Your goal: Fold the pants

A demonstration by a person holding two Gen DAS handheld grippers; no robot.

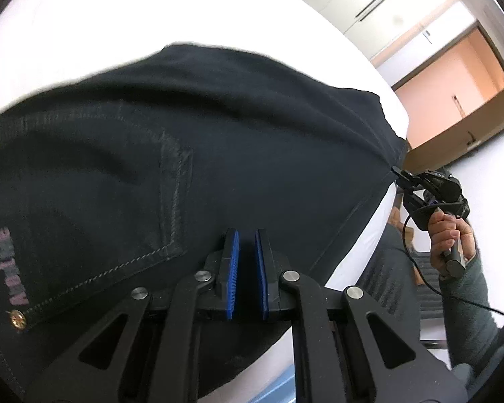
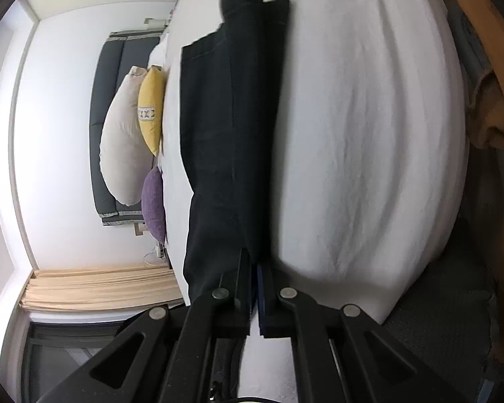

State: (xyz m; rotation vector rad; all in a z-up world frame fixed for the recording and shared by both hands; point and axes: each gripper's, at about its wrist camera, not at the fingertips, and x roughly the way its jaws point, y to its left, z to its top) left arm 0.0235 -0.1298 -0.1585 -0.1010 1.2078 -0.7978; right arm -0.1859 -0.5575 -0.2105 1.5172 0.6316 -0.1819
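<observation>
Dark pants (image 1: 252,134) lie flat on the white bed (image 1: 117,33), with the back pocket (image 1: 100,184) and its rivets facing up. My left gripper (image 1: 247,235) sits low over the waist end beside the pocket, its blue pads nearly together with dark cloth filling the narrow gap. At the far leg end by the bed's edge, my right gripper (image 1: 398,171), held by a hand (image 1: 450,235), pinches the hem. In the right wrist view the pants (image 2: 225,134) stretch away along the bed (image 2: 369,134), and the right gripper (image 2: 253,262) is shut on their near edge.
A beige pillow (image 2: 124,141), a yellow cushion (image 2: 151,110) and a purple cushion (image 2: 154,201) lean at the head of the bed. A cream curtain (image 2: 100,288) hangs beyond. A brown garment (image 2: 497,100) lies off the bed's side. An open doorway (image 1: 453,94) shows behind.
</observation>
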